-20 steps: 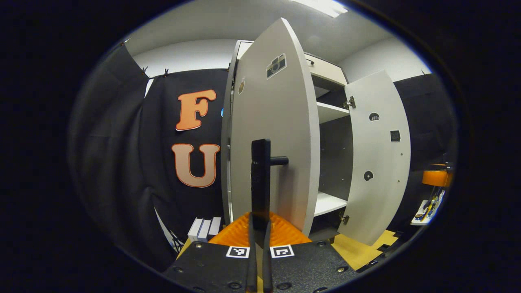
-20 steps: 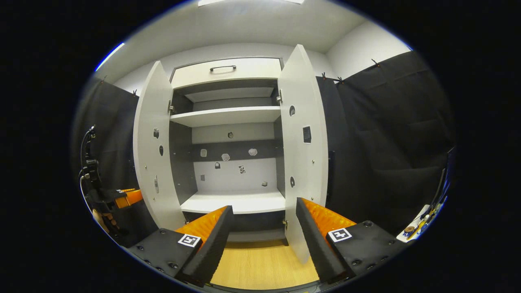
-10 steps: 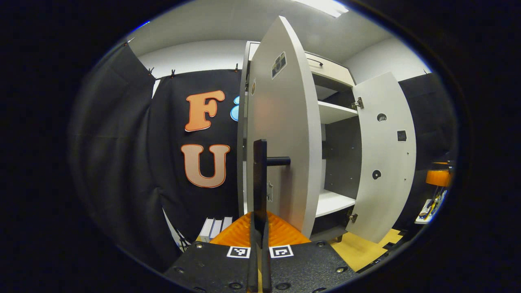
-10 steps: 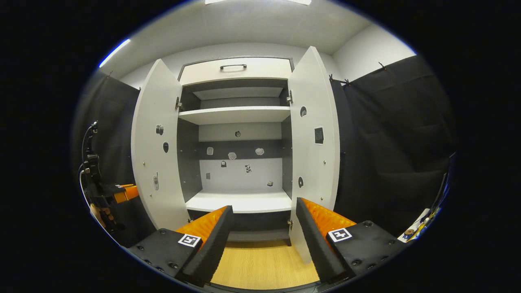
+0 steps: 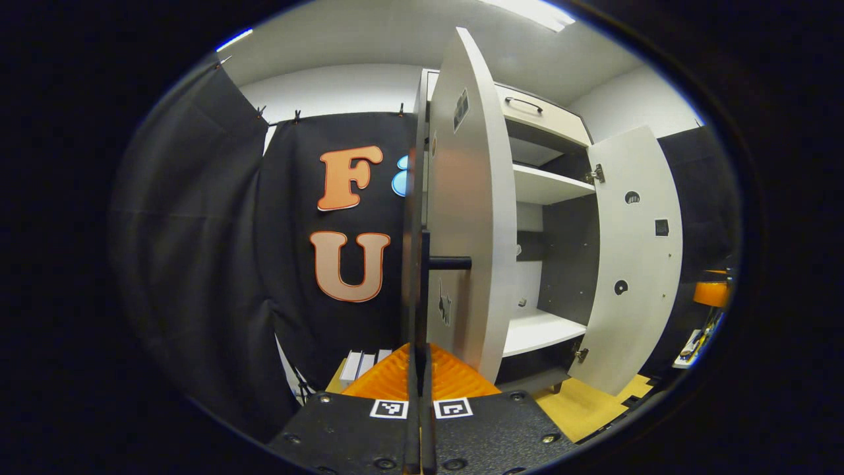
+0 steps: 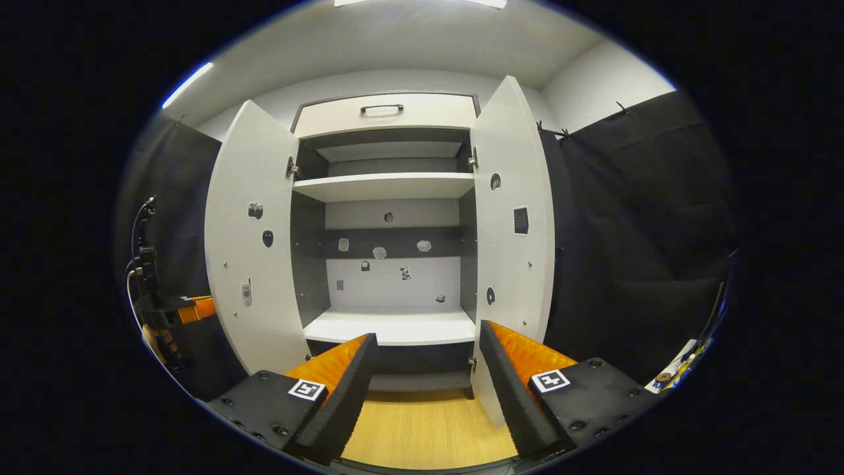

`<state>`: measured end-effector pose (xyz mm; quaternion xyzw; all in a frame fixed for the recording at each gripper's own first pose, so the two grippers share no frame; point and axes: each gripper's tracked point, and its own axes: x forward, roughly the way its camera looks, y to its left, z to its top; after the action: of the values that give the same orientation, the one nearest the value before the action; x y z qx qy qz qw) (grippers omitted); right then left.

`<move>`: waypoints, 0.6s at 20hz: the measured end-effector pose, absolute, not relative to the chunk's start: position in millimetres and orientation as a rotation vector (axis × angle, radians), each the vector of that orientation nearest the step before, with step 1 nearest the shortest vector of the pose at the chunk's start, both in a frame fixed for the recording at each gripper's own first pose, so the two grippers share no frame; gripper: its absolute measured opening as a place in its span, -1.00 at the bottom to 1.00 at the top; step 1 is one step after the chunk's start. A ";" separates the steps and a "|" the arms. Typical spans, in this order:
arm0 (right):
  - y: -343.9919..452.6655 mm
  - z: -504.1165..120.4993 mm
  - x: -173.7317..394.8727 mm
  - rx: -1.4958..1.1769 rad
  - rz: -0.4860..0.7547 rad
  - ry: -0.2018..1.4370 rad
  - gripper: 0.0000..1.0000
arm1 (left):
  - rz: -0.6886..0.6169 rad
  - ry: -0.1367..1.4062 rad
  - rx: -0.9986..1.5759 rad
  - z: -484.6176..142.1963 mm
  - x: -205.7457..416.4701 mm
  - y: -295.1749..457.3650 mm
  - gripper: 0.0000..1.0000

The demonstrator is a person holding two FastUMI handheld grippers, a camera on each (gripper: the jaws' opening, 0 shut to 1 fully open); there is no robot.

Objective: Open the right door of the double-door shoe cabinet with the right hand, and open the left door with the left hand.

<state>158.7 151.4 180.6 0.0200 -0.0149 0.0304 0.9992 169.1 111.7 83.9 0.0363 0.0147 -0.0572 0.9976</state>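
while both doors stand swung out, the cabinet (image 6: 386, 198) shows its white shelves in the right gripper view. the left door (image 6: 247, 237) and the right door (image 6: 514, 218) each stick out toward the camera, one on each side of the shelves. in the left gripper view, the left door (image 5: 471, 218) is seen nearly edge on, and its black handle (image 5: 422, 290) runs down between the fingers of the left gripper (image 5: 419, 369). those fingers are pressed tight on the handle. the right gripper (image 6: 425, 376) is wide apart and holds nothing, low in front of the cabinet, above the wood floor (image 6: 425, 429). the left gripper (image 6: 188, 310) shows beside the left door there.
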 end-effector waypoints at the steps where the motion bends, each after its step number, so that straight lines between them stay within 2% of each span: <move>1: 151.2 179.9 160.7 0.037 0.062 -0.028 0.82 | -0.110 0.033 0.071 84.4 166.7 112.3 -0.99; 10: 142.4 179.9 164.1 0.024 0.047 -0.035 0.82 | 0.056 0.034 0.101 106.1 94.6 142.4 -0.98; 11: 141.2 179.3 163.9 0.019 0.044 -0.037 0.82 | 0.066 0.020 0.102 111.0 83.6 142.3 -0.95; 12: 139.5 178.7 165.1 0.011 0.037 -0.039 0.97 | 0.070 0.015 0.110 113.3 74.5 141.1 -0.80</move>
<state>165.1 139.5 178.7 0.0054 -0.0193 0.0185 0.9996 74.5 141.1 113.3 0.0551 0.0075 0.0351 0.9978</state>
